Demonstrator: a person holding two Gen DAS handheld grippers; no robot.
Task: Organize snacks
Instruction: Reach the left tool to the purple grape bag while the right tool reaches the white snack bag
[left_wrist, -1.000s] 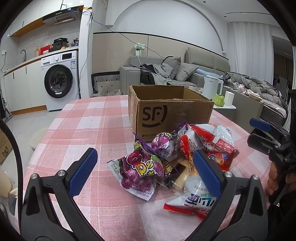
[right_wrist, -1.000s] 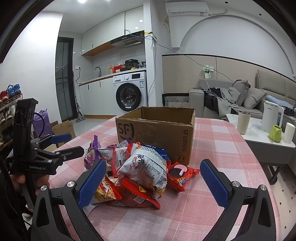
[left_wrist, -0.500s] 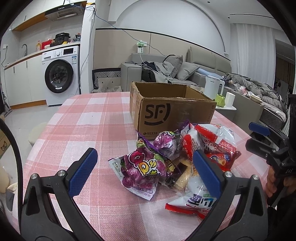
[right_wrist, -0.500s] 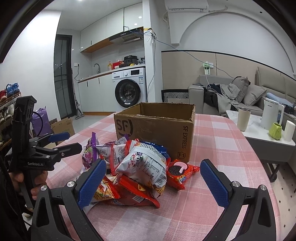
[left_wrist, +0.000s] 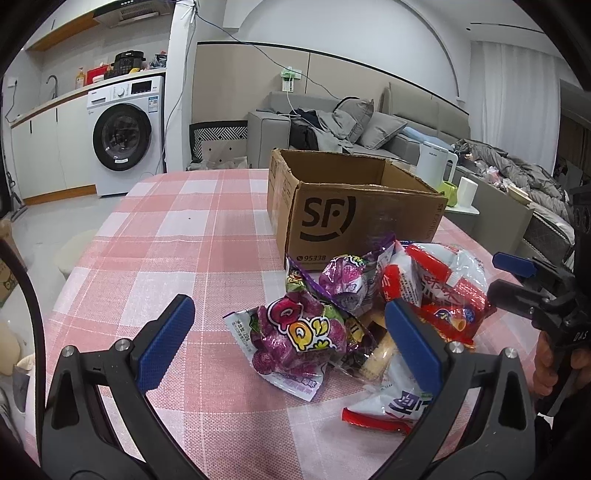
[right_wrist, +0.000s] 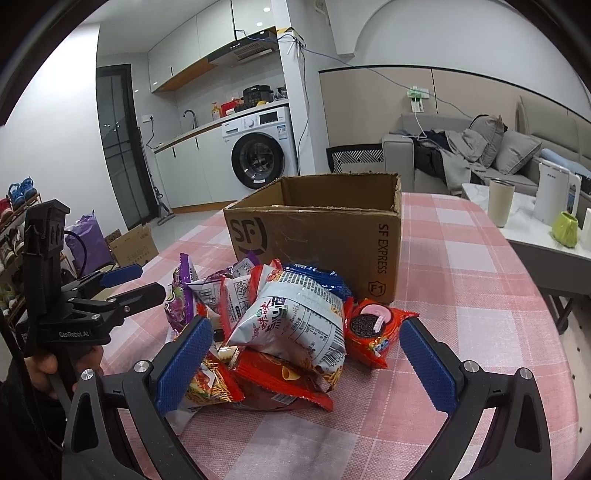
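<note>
Sitting on the pink checked tablecloth (left_wrist: 177, 236), the open SF cardboard box (left_wrist: 347, 218) serves as the landmark: the snack pile (right_wrist: 273, 321) lies just in front of its printed face, touching no gripper. Nearest the left gripper (left_wrist: 288, 345) is a purple QQ gummy bag (left_wrist: 295, 339), with a red-and-white chip bag (left_wrist: 439, 288) beside it, closer to the box. From the right wrist view, an orange Oreo packet (right_wrist: 373, 328) lies by the box's front corner. The right gripper (right_wrist: 306, 365) hovers before the pile. Both grippers' blue-padded jaws stand wide apart, holding nothing.
</note>
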